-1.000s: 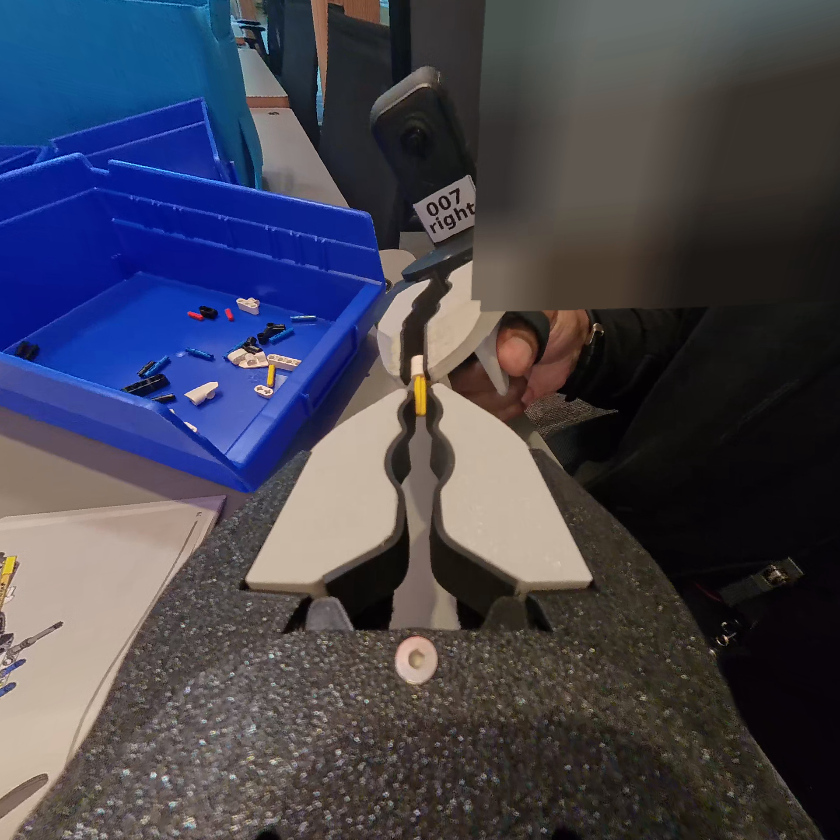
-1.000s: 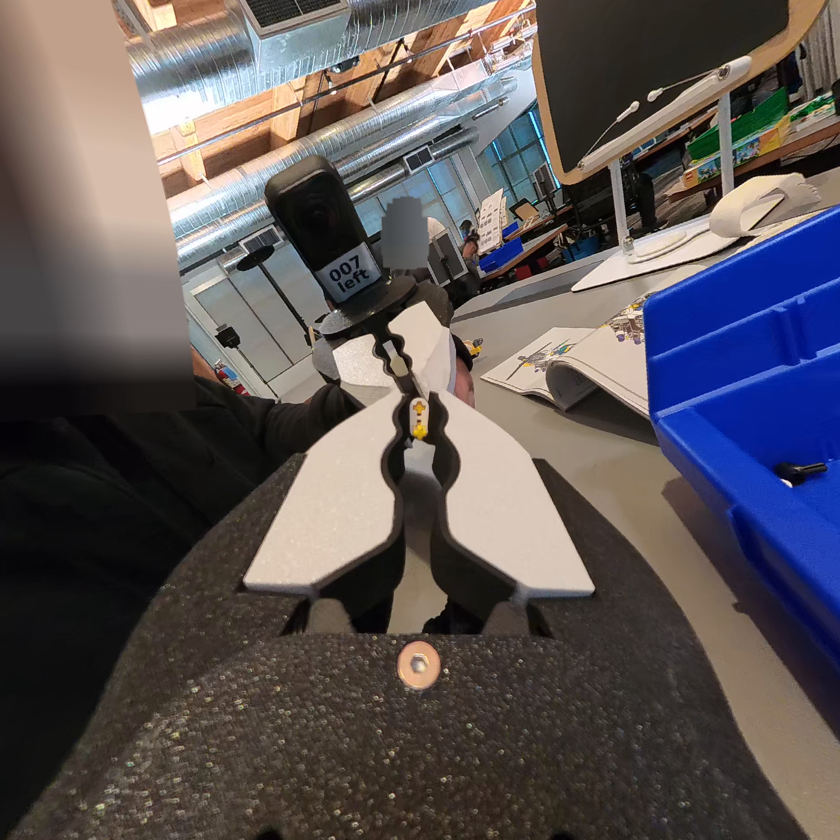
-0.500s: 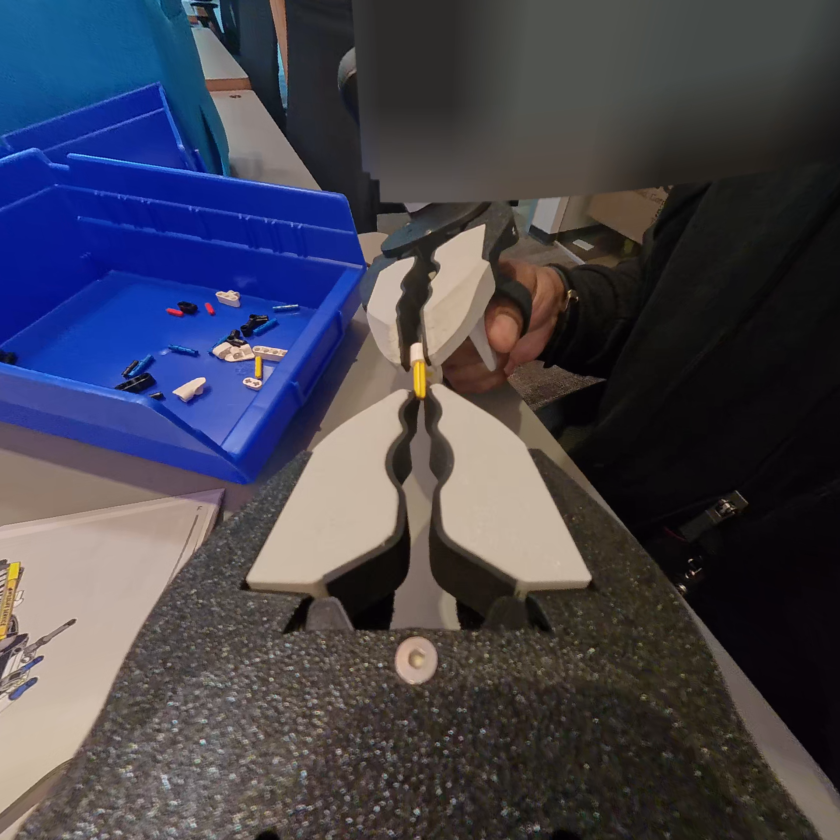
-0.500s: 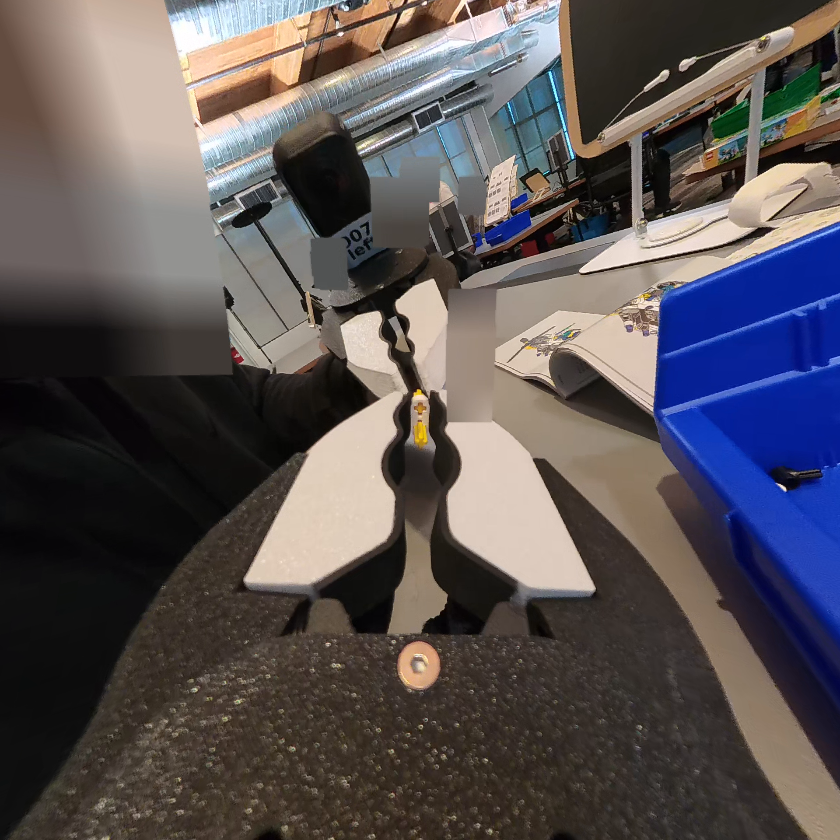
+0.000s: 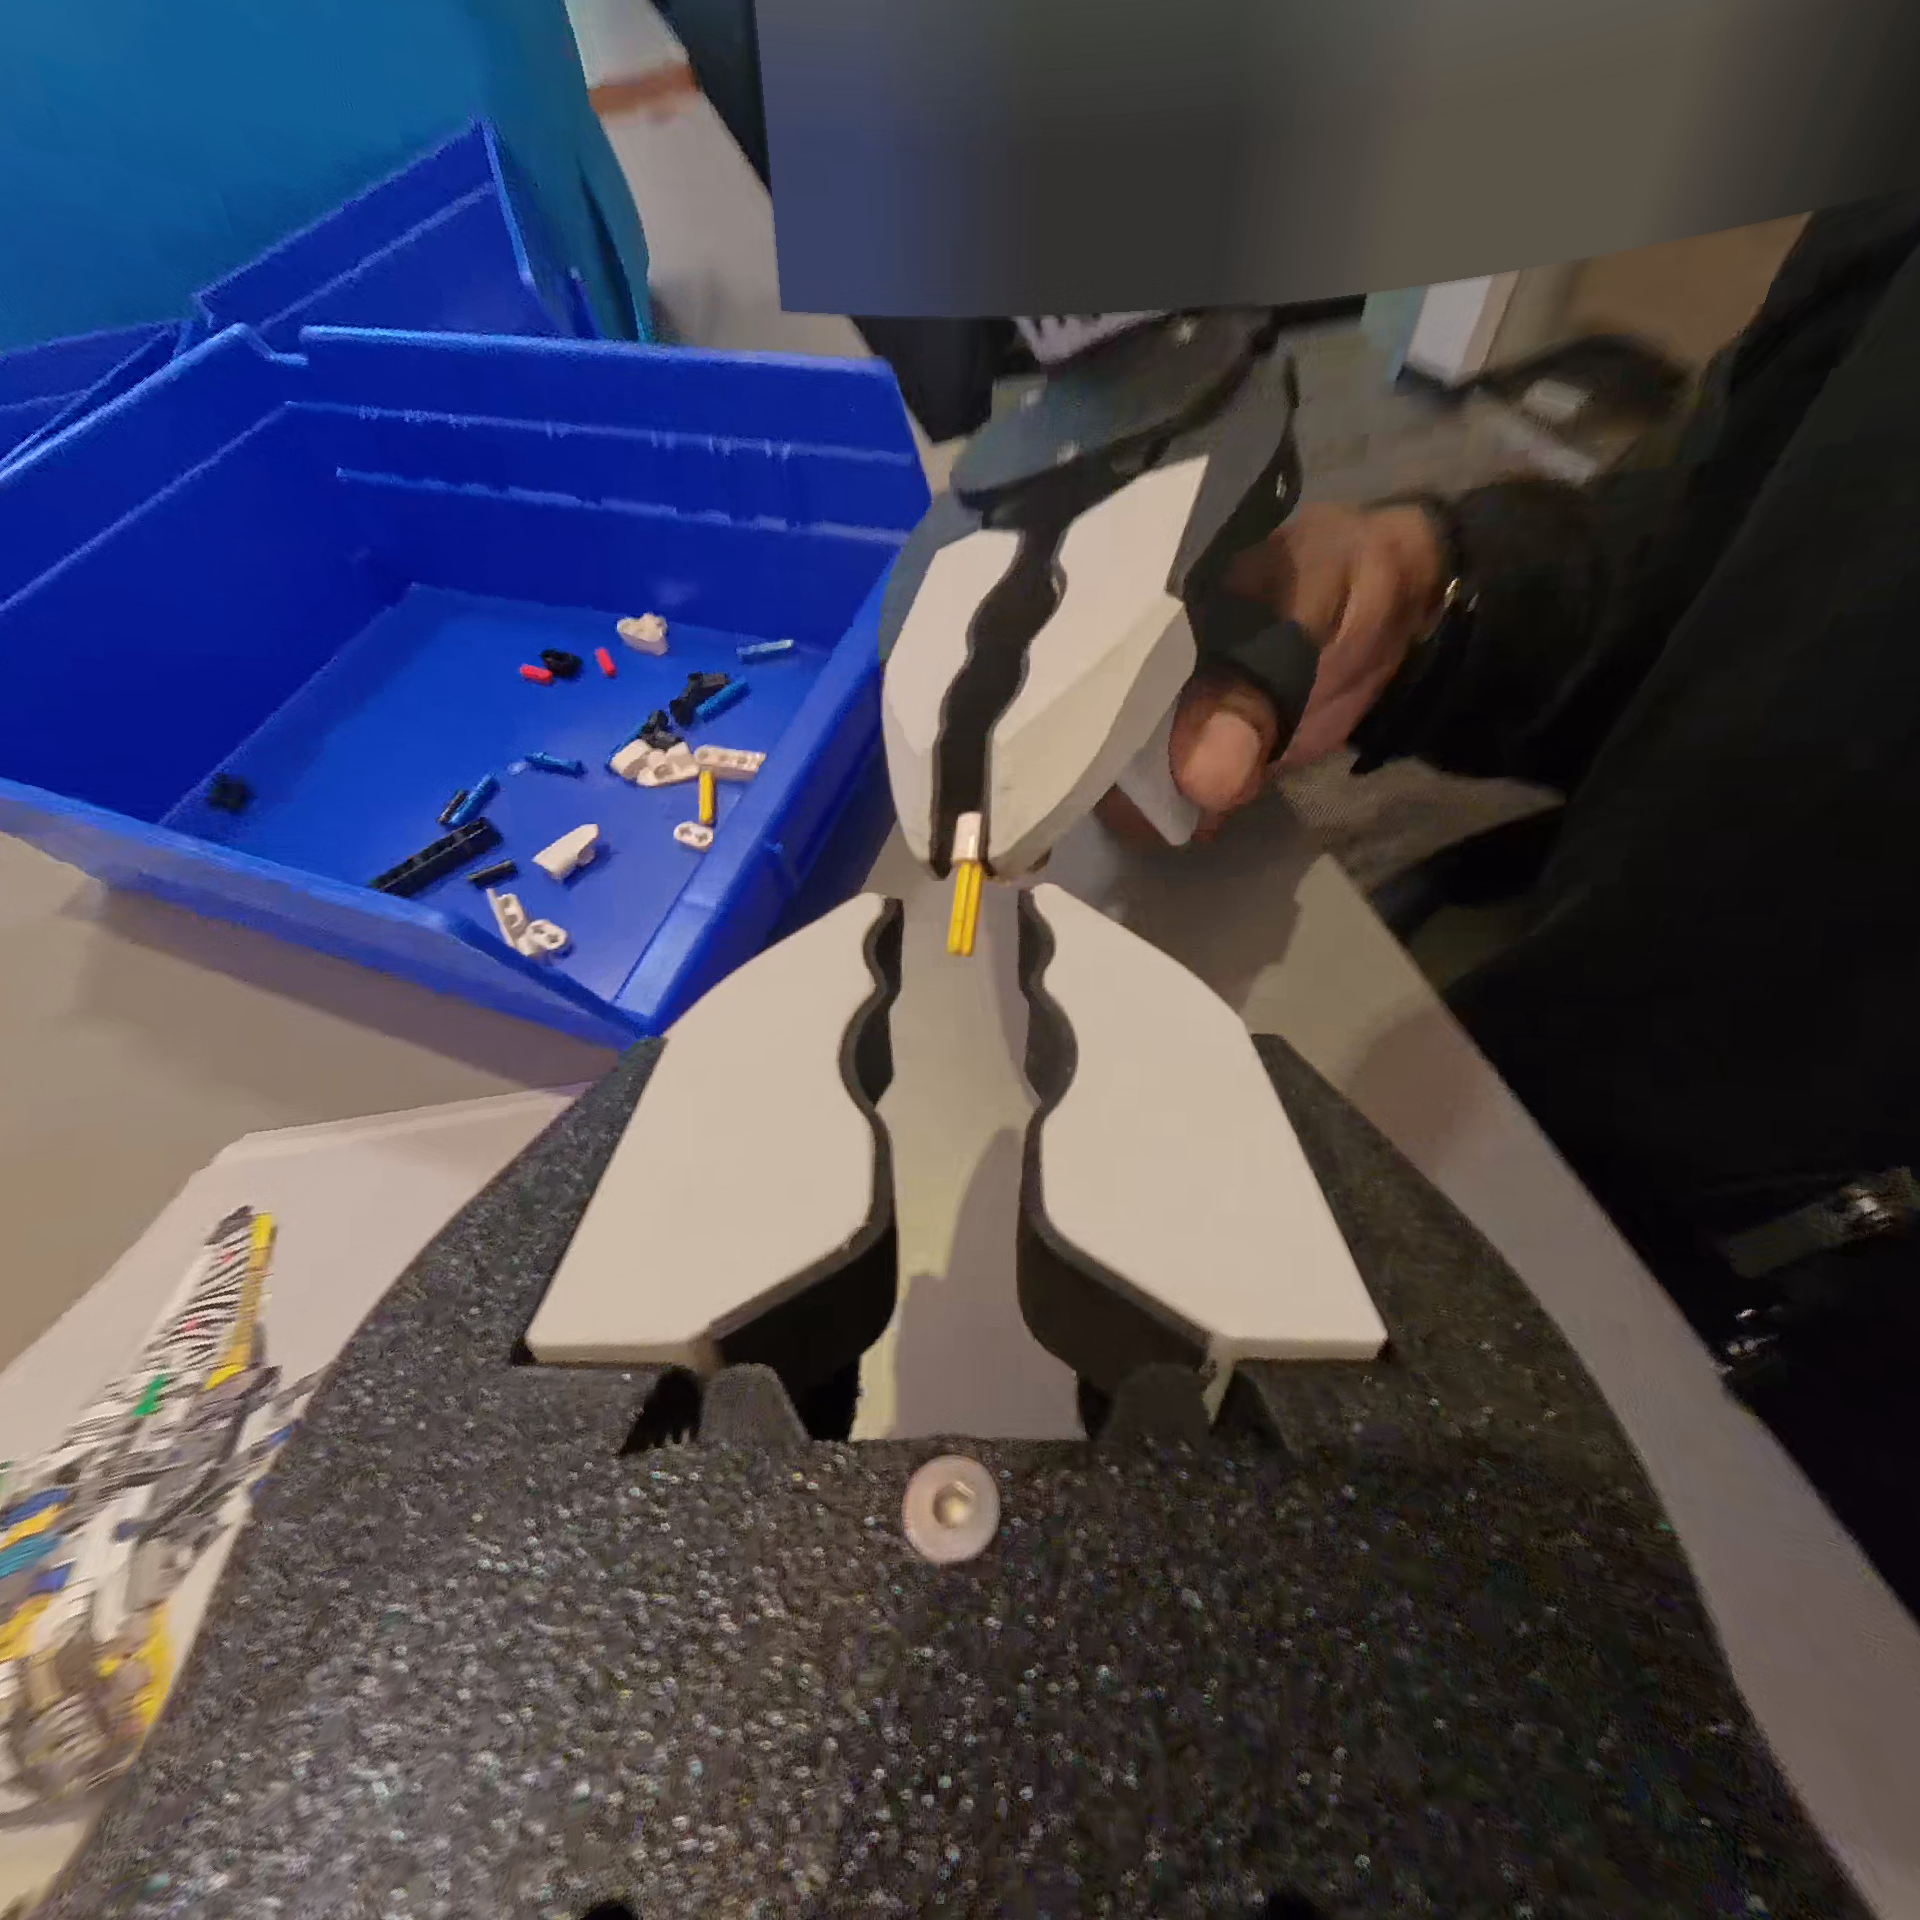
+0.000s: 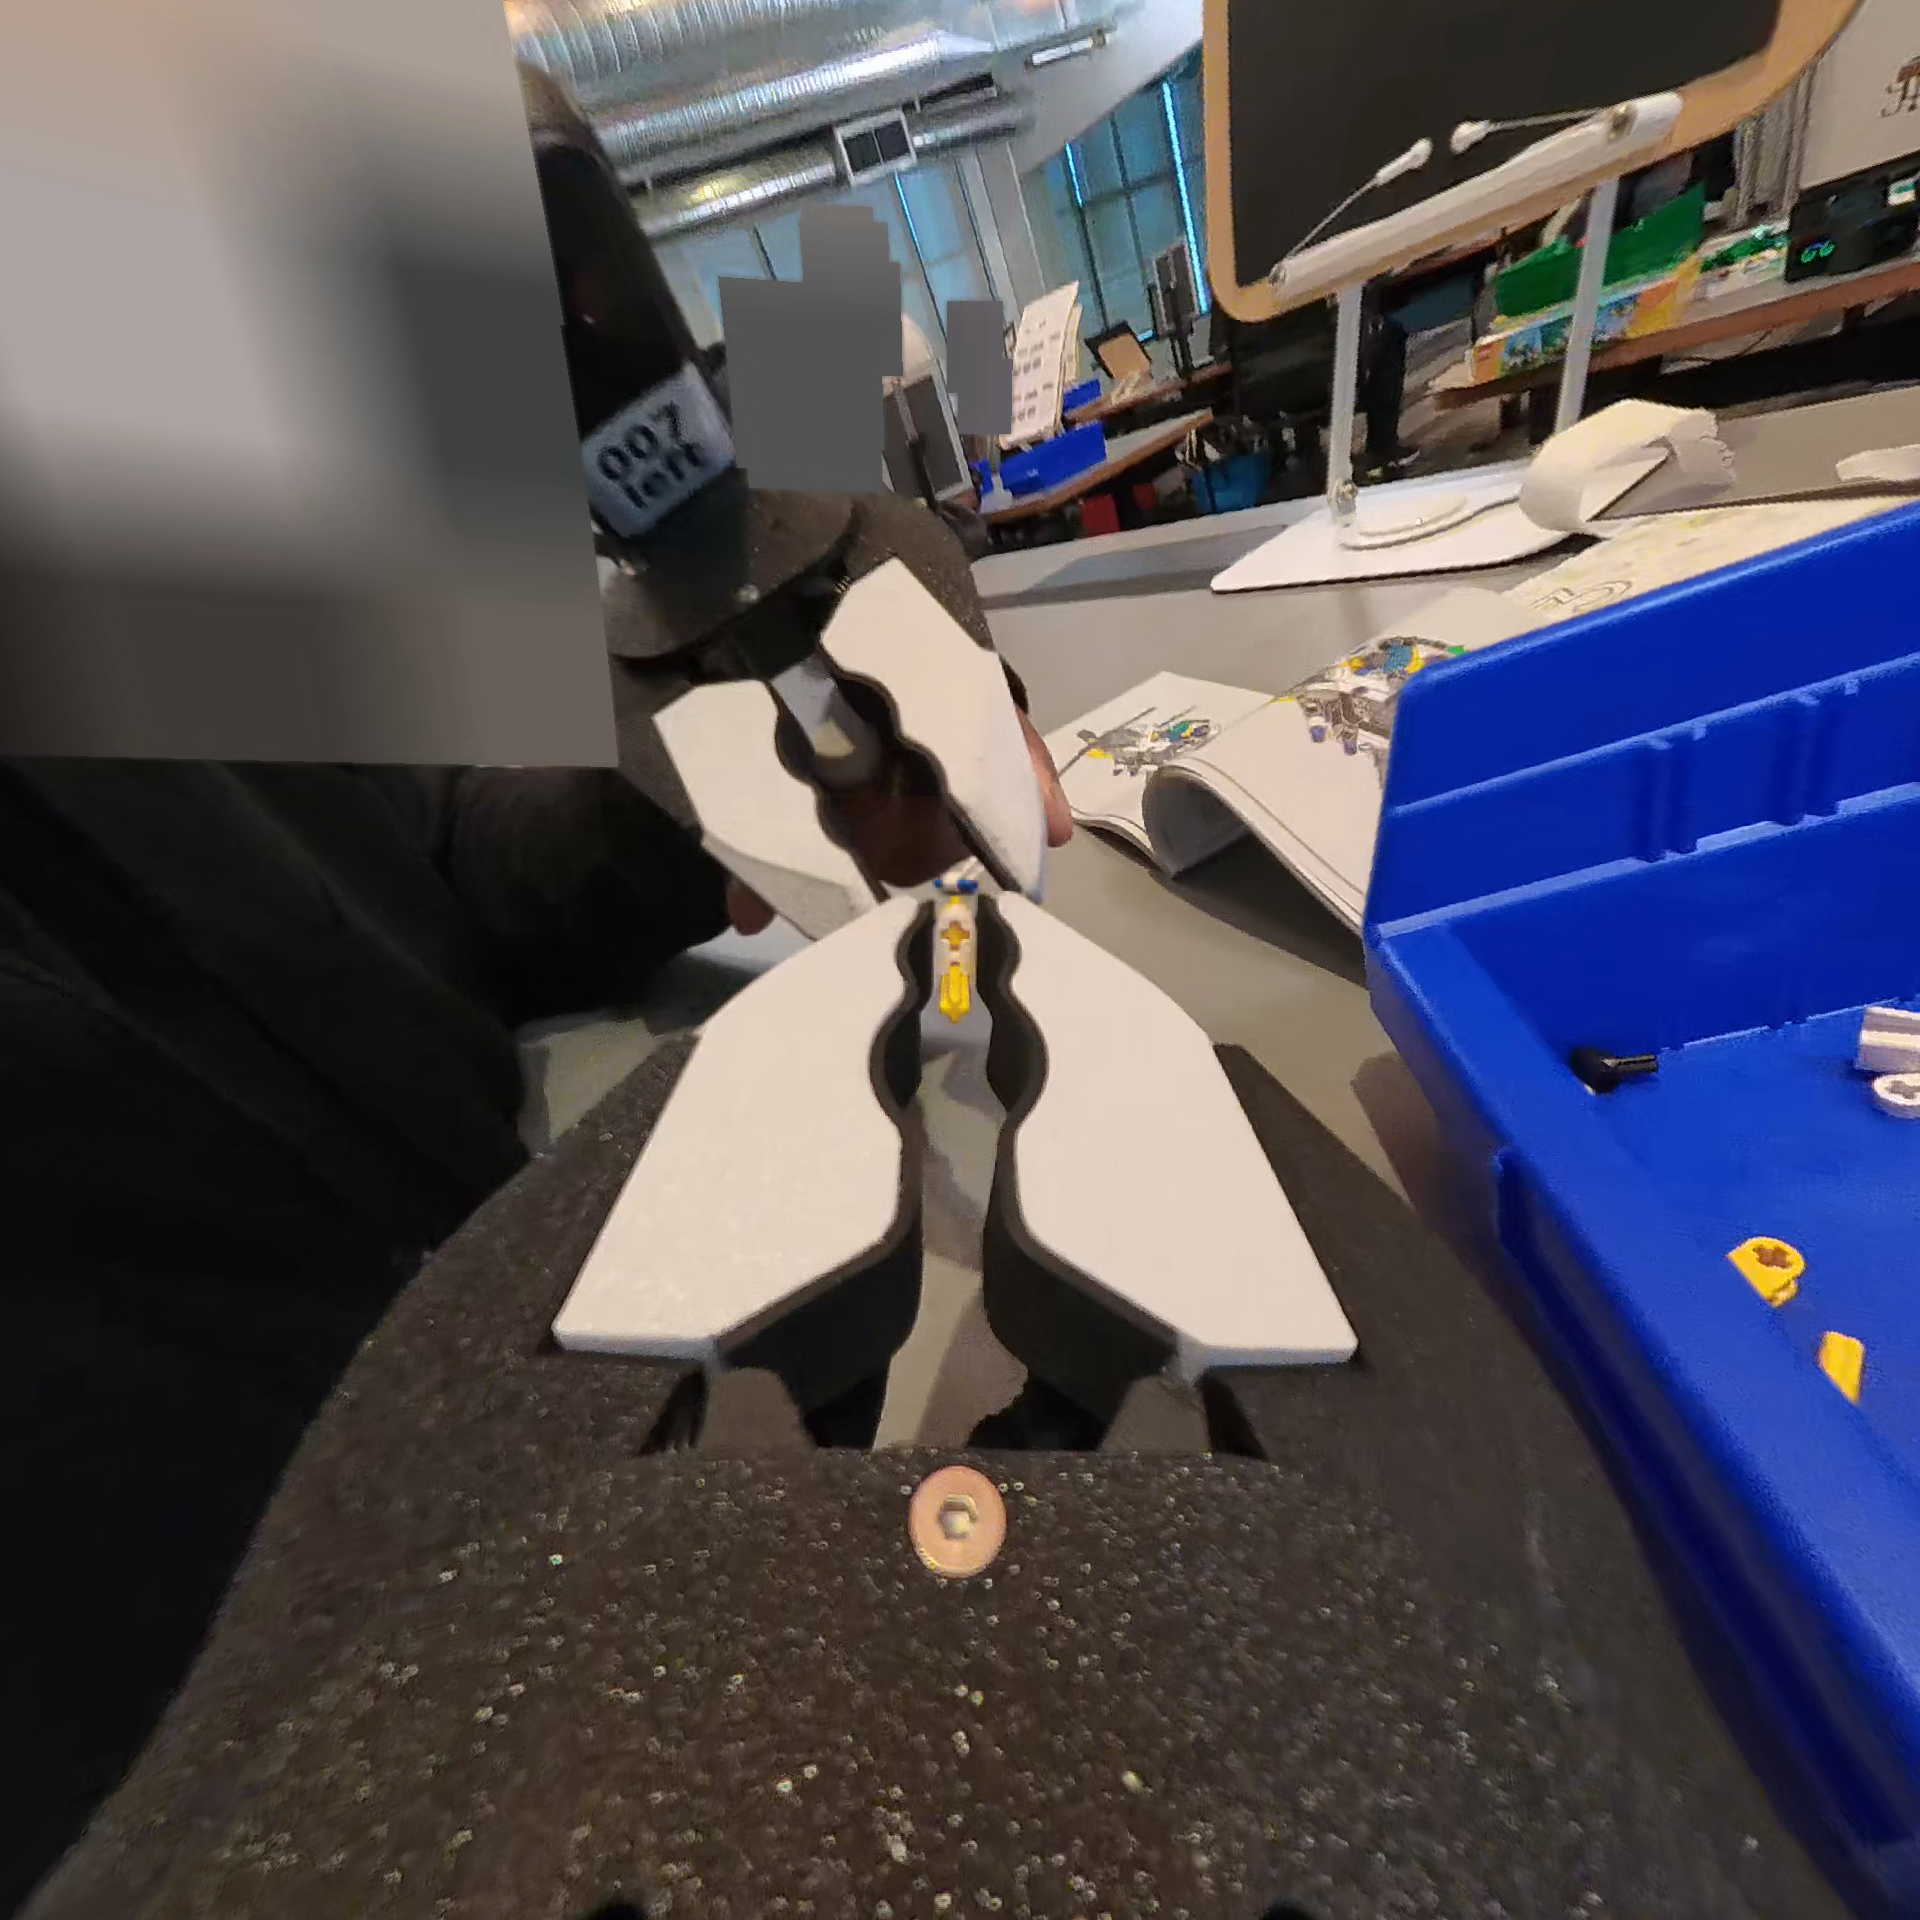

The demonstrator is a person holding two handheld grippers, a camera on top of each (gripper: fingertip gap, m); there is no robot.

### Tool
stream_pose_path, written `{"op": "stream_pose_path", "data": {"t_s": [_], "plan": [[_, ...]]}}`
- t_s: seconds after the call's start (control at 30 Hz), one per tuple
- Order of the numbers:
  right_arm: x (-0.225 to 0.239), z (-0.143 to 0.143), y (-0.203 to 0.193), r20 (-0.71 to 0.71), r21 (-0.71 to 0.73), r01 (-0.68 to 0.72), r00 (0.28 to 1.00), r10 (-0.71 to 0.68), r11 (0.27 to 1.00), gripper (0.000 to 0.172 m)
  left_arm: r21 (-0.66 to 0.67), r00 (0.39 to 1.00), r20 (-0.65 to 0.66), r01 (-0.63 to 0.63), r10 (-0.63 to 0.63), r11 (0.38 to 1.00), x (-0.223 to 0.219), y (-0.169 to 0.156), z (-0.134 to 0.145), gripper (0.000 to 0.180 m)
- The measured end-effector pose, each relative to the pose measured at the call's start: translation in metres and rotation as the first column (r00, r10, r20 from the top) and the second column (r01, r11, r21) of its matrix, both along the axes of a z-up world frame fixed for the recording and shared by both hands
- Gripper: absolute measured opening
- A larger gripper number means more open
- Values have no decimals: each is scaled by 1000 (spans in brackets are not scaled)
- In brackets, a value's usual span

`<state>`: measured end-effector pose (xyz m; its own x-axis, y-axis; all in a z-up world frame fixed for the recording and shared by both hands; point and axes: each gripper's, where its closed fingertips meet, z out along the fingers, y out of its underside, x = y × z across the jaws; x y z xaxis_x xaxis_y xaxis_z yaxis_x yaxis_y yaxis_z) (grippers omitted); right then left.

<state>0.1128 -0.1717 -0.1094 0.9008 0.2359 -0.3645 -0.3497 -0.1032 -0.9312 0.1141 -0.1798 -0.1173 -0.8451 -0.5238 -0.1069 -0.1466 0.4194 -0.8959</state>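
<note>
The right gripper (image 6: 954,914) pinched a white piece (image 5: 968,836) with a yellow pin (image 5: 964,910) sticking out. The left gripper (image 5: 958,914) stood open around the pin's end without touching it. A blue bin (image 5: 436,582) of small parts sat beside them, near a booklet (image 6: 1226,769).

Left gripper (image 5: 958,914): jaws apart, clear gap between the fingertips (image 5: 831,940), nothing pressed between them. Right gripper (image 6: 954,920) tip to tip with it, pointing down toward it from above, jaws nearly closed with the pads clamping a small white piece with a yellow pin (image 5: 964,906) at the very tips. A hand (image 5: 1283,665) in a dark fingerless glove grips the right gripper's handle, dark sleeve behind.
</note>
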Motion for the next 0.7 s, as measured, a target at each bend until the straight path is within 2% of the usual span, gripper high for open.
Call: {"op": "stream_pose_path", "data": {"t_s": [0.13,0.23,0.37,0.5,0.7], "plan": [[-2,-8,6,46,-56,11,999,-9,998,7,186,999,51,-19,9,982,-2,0,-14,16],[-3,-13,9,88,-89,35,996,-27,995,7,325,991,127,-73,33,943,1,5,-22,12],[-2,-15,10,111,-102,60,993,-48,993,7,421,968,249,-142,36,896,4,8,-25,7],[0,-13,8,115,-84,74,991,-64,994,7,393,923,382,-204,43,897,9,9,-21,6],[-6,-15,7,149,-96,54,988,-39,994,7,350,887,461,-220,37,910,4,10,-21,6]]}}
